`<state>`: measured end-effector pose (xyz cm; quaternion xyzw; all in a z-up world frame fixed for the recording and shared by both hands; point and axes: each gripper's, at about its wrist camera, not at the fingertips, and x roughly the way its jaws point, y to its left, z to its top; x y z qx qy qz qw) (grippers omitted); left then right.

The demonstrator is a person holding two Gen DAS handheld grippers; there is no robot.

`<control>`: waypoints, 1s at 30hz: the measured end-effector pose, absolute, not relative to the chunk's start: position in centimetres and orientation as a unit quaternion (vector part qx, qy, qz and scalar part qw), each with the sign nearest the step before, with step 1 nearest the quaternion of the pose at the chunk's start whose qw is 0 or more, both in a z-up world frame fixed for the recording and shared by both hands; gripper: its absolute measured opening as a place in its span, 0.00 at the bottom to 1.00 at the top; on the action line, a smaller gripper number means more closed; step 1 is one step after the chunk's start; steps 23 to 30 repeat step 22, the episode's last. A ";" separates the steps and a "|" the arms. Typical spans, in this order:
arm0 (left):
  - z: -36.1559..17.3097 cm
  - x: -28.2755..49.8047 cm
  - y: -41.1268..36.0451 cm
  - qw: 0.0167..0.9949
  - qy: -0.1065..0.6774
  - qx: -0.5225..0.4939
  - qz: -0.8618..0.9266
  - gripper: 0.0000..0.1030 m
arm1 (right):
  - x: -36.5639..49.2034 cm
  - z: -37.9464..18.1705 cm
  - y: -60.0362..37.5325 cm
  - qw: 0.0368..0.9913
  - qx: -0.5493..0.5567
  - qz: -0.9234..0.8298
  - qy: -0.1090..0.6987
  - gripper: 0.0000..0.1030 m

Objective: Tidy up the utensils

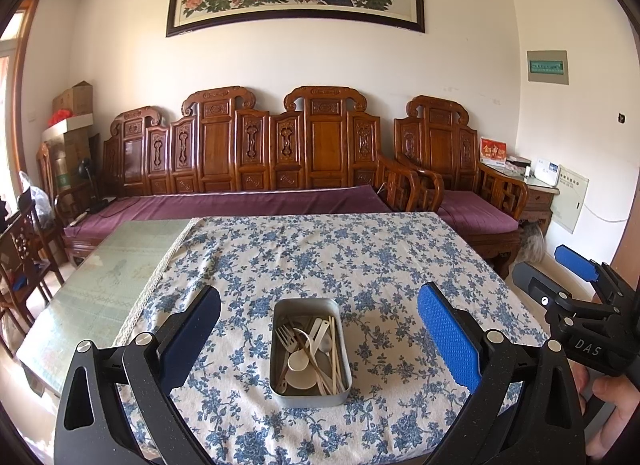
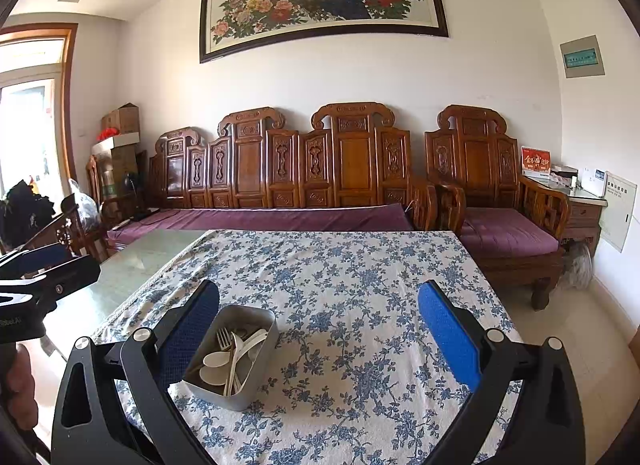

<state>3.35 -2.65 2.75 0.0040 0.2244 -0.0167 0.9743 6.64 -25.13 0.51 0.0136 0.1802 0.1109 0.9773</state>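
Utensils of pale cream plastic, forks, round-bowled spoons and thin chopsticks, lie heaped together in a grey rectangular metal tin, which stands on the near middle of the counter with its blue-flowered white cloth; none shows loose on the cloth around it. Left claw hangs above the near edge, its jaws spread wide with nothing between them, the tin straight ahead of it; right claw hangs just to the right, likewise spread wide and empty, the tin showing by its left finger. Judged by how things lie, the scene fits two stages: everything gathered into the tin as the tidy end, or a jumbled tin waiting to be sorted by kind; the pictures do not settle which. Any pick from that heap would call for a narrow pinch on one handle, since the pieces overlap.
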 end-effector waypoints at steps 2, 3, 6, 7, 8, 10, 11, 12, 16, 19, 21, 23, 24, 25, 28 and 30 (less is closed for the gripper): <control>2.8 3.3 -2.6 0.974 0.225 0.003 -0.016 0.92 | 6.6 0.4 -25.1 0.977 0.014 0.111 0.181 0.97; 2.8 3.3 -2.6 0.974 0.224 0.003 -0.017 0.92 | 6.6 0.3 -25.1 0.977 0.014 0.111 0.180 0.97; 2.8 3.3 -2.6 0.974 0.224 0.003 -0.016 0.92 | 6.7 0.4 -25.1 0.977 0.014 0.111 0.180 0.97; 2.8 3.3 -2.6 0.974 0.224 0.004 -0.016 0.92 | 6.6 0.4 -25.1 0.977 0.014 0.111 0.180 0.97; 2.8 3.3 -2.6 0.974 0.224 0.004 -0.016 0.92 | 6.7 0.3 -25.1 0.977 0.014 0.111 0.180 0.97; 2.8 3.3 -2.6 0.975 0.223 0.004 -0.016 0.92 | 6.6 0.2 -25.1 0.977 0.014 0.111 0.181 0.97; 2.8 3.3 -2.6 0.975 0.223 0.003 -0.016 0.92 | 6.6 0.1 -25.1 0.977 0.014 0.112 0.181 0.97; 2.8 3.3 -2.6 0.975 0.223 0.003 -0.017 0.92 | 6.6 0.2 -25.1 0.977 0.014 0.111 0.180 0.97; 2.8 3.3 -2.6 0.975 0.222 0.003 -0.017 0.92 | 6.6 0.2 -25.1 0.977 0.014 0.111 0.180 0.97; 2.8 3.4 -2.6 0.975 0.223 0.002 -0.017 0.92 | 6.7 0.0 -25.1 0.977 0.014 0.111 0.180 0.97; 2.8 3.4 -2.6 0.975 0.223 0.003 -0.017 0.92 | 6.6 -0.1 -25.1 0.977 0.014 0.111 0.180 0.97; 2.9 3.3 -2.6 0.975 0.222 0.003 -0.017 0.92 | 6.7 0.0 -25.1 0.977 0.014 0.111 0.180 0.97; 2.9 3.3 -2.6 0.975 0.222 0.003 -0.017 0.92 | 6.7 0.0 -25.1 0.977 0.014 0.111 0.180 0.97; 2.9 3.3 -2.6 0.975 0.222 0.003 -0.017 0.92 | 6.7 0.0 -25.1 0.977 0.014 0.111 0.180 0.97; 2.9 3.3 -2.6 0.975 0.222 0.003 -0.017 0.92 | 6.7 0.0 -25.1 0.977 0.014 0.111 0.180 0.97; 2.9 3.3 -2.6 0.975 0.222 0.003 -0.017 0.92 | 6.7 0.0 -25.1 0.977 0.014 0.111 0.180 0.97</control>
